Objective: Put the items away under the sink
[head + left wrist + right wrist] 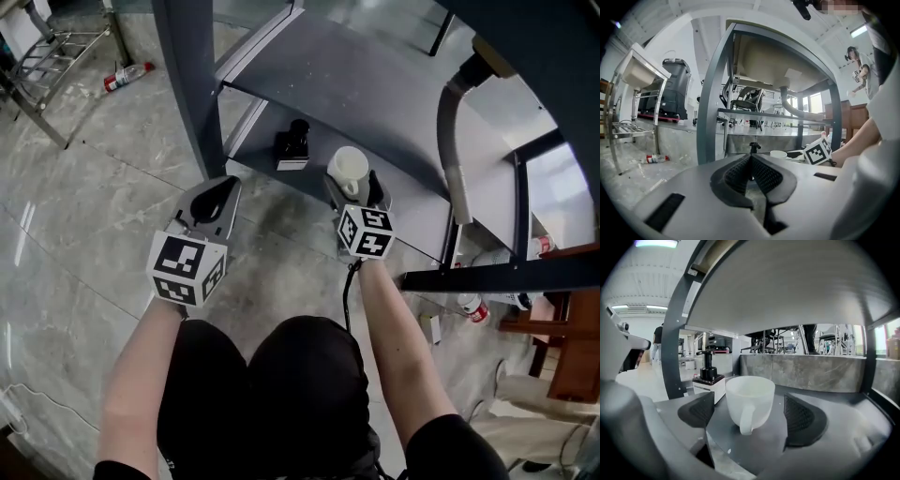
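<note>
A white cup (750, 397) is seen upright at frame centre on the grey shelf (820, 387), mouth upward and handle turned toward the camera. It is flanked, untouched, by the spread jaws of the right gripper (750, 414). The left gripper (751, 161) is closed on nothing.

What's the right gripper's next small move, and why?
Probably draw the right gripper straight back: its jaws stand apart, clear of the white cup, which already sits upright on the shelf beside the pump bottle.

— From where is the shelf (375, 103) viewed?
— Steeply from overhead; low and level from both gripper cameras, the right nearest.
— What is shared?
— The white cup (749, 401) and pump bottle (708, 376).
</note>
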The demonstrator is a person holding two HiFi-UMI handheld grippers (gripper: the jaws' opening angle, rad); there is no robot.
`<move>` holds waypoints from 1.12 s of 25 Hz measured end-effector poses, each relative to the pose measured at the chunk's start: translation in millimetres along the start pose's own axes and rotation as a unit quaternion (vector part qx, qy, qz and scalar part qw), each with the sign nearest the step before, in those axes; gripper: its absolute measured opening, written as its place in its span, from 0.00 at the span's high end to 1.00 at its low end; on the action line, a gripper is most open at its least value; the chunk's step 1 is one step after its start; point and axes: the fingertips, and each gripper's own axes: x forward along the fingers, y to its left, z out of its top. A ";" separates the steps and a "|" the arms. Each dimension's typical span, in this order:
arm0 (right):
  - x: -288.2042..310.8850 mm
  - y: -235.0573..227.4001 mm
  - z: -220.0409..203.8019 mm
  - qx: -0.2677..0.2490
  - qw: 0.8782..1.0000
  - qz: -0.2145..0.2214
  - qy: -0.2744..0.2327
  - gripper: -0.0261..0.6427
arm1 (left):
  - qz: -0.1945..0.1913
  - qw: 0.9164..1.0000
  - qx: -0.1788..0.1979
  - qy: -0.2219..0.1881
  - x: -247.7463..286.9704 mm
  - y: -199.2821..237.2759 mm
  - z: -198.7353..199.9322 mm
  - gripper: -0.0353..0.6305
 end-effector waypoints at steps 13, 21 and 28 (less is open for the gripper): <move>-99.5 93.2 96.7 0.023 0.989 0.100 -0.107 0.95 | 0.046 0.997 -0.053 -0.035 -52.7 11.2 35.9 0.93; -159.7 181.9 170.8 0.008 0.978 0.200 -0.057 0.96 | 0.059 0.993 -0.101 -0.017 -118.4 -15.5 104.5 0.93; -213.2 218.3 258.3 0.021 0.975 0.219 -0.032 0.96 | 0.074 0.992 -0.102 -0.002 -175.0 -14.6 193.3 0.93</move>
